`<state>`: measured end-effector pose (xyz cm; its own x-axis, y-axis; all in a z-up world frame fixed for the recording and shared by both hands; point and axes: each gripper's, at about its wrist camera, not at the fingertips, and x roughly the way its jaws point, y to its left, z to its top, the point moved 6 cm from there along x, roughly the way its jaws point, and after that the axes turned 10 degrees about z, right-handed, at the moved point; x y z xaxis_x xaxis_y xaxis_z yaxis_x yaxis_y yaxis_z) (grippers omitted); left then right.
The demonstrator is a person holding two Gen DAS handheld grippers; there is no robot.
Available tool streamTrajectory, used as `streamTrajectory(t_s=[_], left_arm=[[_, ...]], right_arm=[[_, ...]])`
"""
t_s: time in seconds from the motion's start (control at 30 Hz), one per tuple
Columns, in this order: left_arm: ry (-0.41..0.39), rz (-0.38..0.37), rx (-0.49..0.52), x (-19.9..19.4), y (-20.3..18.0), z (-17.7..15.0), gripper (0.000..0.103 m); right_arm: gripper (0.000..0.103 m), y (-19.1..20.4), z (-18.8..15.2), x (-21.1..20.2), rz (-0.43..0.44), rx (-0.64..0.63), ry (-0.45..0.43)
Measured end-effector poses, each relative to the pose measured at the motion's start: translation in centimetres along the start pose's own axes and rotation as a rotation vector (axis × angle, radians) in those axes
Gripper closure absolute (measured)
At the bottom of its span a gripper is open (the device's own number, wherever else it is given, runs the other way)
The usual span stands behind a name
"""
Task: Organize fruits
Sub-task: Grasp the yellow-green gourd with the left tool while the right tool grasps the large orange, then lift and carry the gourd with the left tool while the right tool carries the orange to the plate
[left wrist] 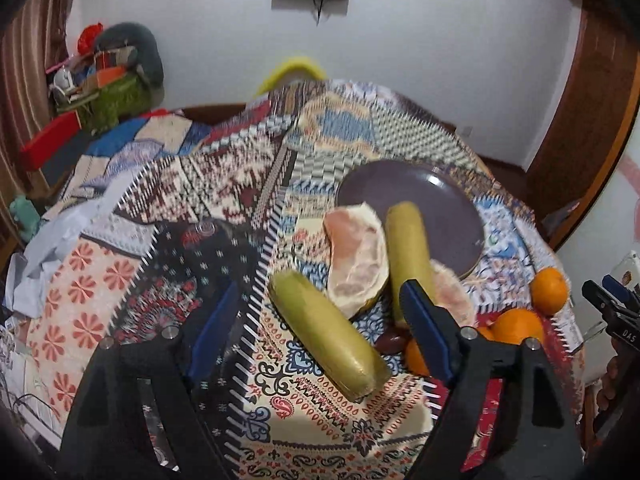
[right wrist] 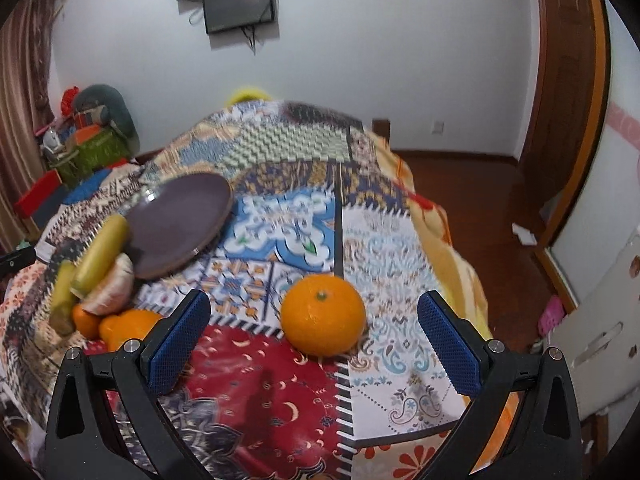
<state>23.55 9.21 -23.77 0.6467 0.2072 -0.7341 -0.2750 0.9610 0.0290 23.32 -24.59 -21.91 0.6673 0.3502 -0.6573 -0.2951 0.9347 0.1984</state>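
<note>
— Where's the fruit right now?

— All on the table (right wrist: 280, 216), on that patchwork cloth (left wrist: 192, 208). One orange (right wrist: 323, 314) sits alone, right ahead of the right gripper (right wrist: 314, 336), roughly centred between its blue fingers (right wrist: 180, 340) but a little beyond the tips. Nothing touches it.

— So that gripper is wide?

— Yes, fingers spread well apart, nothing between the pads.

— And the left one?

— The left gripper (left wrist: 324, 320) is spread apart too, with the near yellow-green fruit (left wrist: 328, 336) lying slantwise between its fingers, not pinched. A second long yellow-green fruit (left wrist: 410, 256) lies beyond it, its far end resting over the rim of the purple plate (left wrist: 440, 196).

— What's the pale thing between them?

— A peeled pomelo piece (left wrist: 358, 256) in its rind, just beside both long fruits. Another pomelo piece (left wrist: 454, 296) shows behind the left gripper's right finger.

— Any more oranges?

— A small cluster of oranges (left wrist: 516, 324) near the table's right edge, with a dark red fruit (left wrist: 390, 344) beside them; I can't tell what it is.

— Anything on the plate itself?

— Only that one fruit's end.
</note>
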Motion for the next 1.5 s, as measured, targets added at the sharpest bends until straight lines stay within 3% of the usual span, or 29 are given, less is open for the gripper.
streamTrajectory(t_s=[0.13, 0.33, 0.47, 0.7, 0.93, 1.1, 1.5], left_arm=[[0.064, 0.006, -0.007, 2.0, -0.3, -1.1, 0.021], [0.120, 0.005, -0.031, 4.1, -0.4, -2.3, 0.021], [0.153, 0.001, -0.034, 5.0, -0.3, -2.9, 0.029], [0.152, -0.023, -0.036, 5.5, -0.8, -3.1, 0.036], [0.147, -0.030, -0.046, 5.9, -0.9, -3.0, 0.041], [0.155, -0.050, -0.048, 5.7, -0.5, -2.9, 0.047], [0.163, -0.054, 0.004, 3.8, 1.5, -3.5, 0.063]], right_arm=[[0.000, -0.3, -0.5, 1.4, 0.003, -0.007, 0.031], [0.009, -0.7, -0.9, 3.5, -0.004, -0.007, 0.074], [0.013, -1.4, -1.4, 4.8, -0.014, 0.022, 0.108], [0.015, -2.0, -1.9, 6.0, 0.006, 0.047, 0.137], [0.036, -1.7, -2.3, 7.2, 0.047, 0.060, 0.182], [0.036, -1.6, -2.2, 6.8, 0.040, 0.068, 0.181], [0.037, 0.4, -1.3, 4.7, 0.113, 0.073, 0.127]])
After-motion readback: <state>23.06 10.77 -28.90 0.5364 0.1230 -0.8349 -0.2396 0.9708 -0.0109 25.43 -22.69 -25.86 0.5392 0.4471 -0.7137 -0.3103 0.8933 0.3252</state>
